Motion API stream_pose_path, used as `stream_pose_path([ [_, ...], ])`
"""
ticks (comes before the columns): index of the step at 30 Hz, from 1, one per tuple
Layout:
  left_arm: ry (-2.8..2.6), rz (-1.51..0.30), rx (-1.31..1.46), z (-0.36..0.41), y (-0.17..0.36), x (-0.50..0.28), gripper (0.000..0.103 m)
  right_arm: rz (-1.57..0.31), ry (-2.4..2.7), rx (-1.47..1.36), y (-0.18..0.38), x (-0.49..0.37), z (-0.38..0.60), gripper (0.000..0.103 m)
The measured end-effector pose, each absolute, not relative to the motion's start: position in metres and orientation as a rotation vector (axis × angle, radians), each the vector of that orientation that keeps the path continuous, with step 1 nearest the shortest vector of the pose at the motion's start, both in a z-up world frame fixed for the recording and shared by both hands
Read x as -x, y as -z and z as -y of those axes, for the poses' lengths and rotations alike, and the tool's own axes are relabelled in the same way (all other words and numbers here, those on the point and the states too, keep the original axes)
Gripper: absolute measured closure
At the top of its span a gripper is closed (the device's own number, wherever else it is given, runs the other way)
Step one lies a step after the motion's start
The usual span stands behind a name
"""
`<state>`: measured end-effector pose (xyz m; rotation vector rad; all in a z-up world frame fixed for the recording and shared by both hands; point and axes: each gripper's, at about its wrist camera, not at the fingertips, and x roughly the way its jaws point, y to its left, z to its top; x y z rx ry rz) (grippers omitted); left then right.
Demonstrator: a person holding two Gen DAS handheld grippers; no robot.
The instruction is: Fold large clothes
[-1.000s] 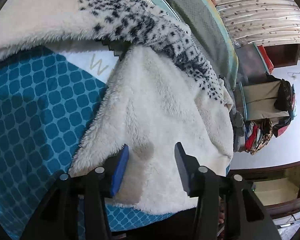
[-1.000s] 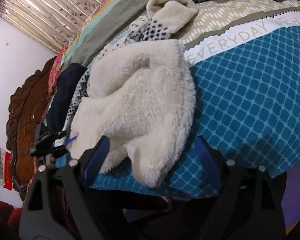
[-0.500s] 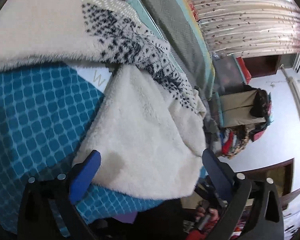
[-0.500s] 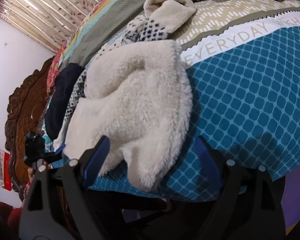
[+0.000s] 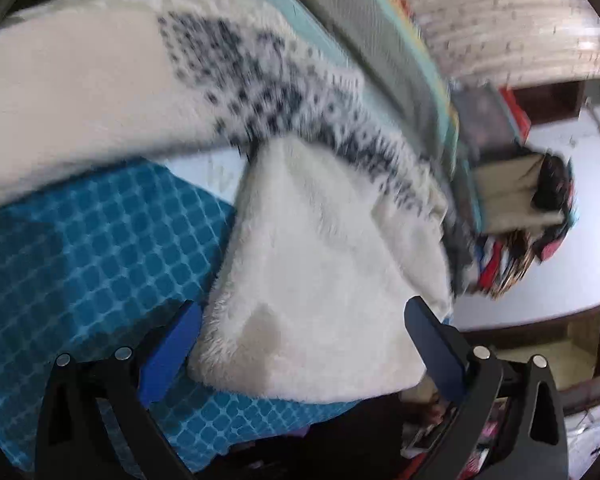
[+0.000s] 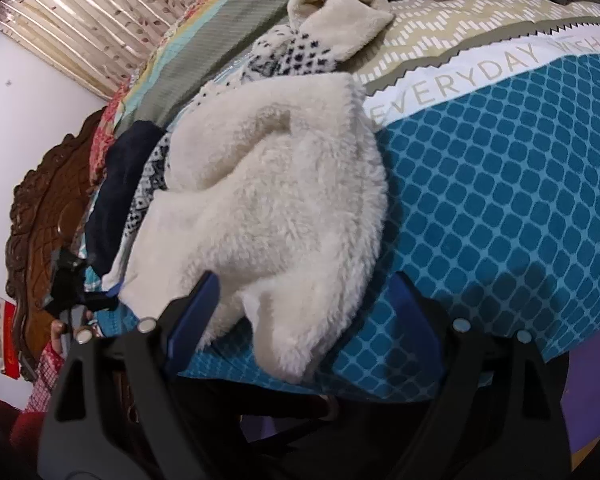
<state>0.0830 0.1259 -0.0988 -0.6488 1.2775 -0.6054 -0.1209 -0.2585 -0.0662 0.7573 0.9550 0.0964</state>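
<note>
1. Your fleece garment (image 6: 268, 184) lies bunched on the teal bedspread (image 6: 500, 208) at the near-left part of the bed, its patterned sleeve (image 6: 296, 52) trailing to the far side.
2. Your left gripper (image 5: 300, 332) has its jaws spread wide, with the fleece hem between them but unpinched; your right gripper (image 6: 304, 296) is likewise parted over a hanging fold, and neither holds cloth.
3. Expect thick, soft, limp pile: bulky rather than heavy, likely to slump. Pinch a hem or corner deeply, not loose fluff.
4. The near edge of the bed is close, and a lobe already droops over it. Open teal bedspread lies to the right, so fold towards it.
</note>
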Motion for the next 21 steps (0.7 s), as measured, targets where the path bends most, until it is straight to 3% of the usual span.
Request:
stream_pose_path([
  [10, 0.608, -1.352, 0.277, -0.084, 0.113, -0.092, 0.002, -0.965, -0.136, -0.704, 0.067, 0.119, 0.247, 0.02],
  [12, 0.596, -1.343, 0.191, -0.075, 0.109, -0.086, 0.002, -0.964, -0.141, -0.693, 0.068, 0.117, 0.245, 0.026],
  [13, 0.569, -1.328, 0.158, -0.073, 0.105, -0.081, 0.009, -0.971, -0.161, -0.683, 0.068, 0.114, 0.244, 0.048],
  [14, 0.554, -1.333, 0.136, -0.071, 0.104, -0.078, 0.037, -0.986, -0.175, -0.671, 0.069, 0.112, 0.243, 0.08],
  [15, 0.56, -1.361, 0.133, -0.069, 0.102, -0.074, 0.059, -1.007, -0.18, -0.659, 0.068, 0.109, 0.241, 0.095],
  [16, 0.58, -1.389, 0.178, -0.07, 0.099, -0.069, 0.082, -1.002, -0.189, -0.654, 0.064, 0.109, 0.242, 0.096],
  [21, 0.708, -1.326, 0.207, -0.075, 0.055, -0.022, 0.085, -0.915, -0.139, -0.52, 0.004, 0.131, 0.264, 0.097],
])
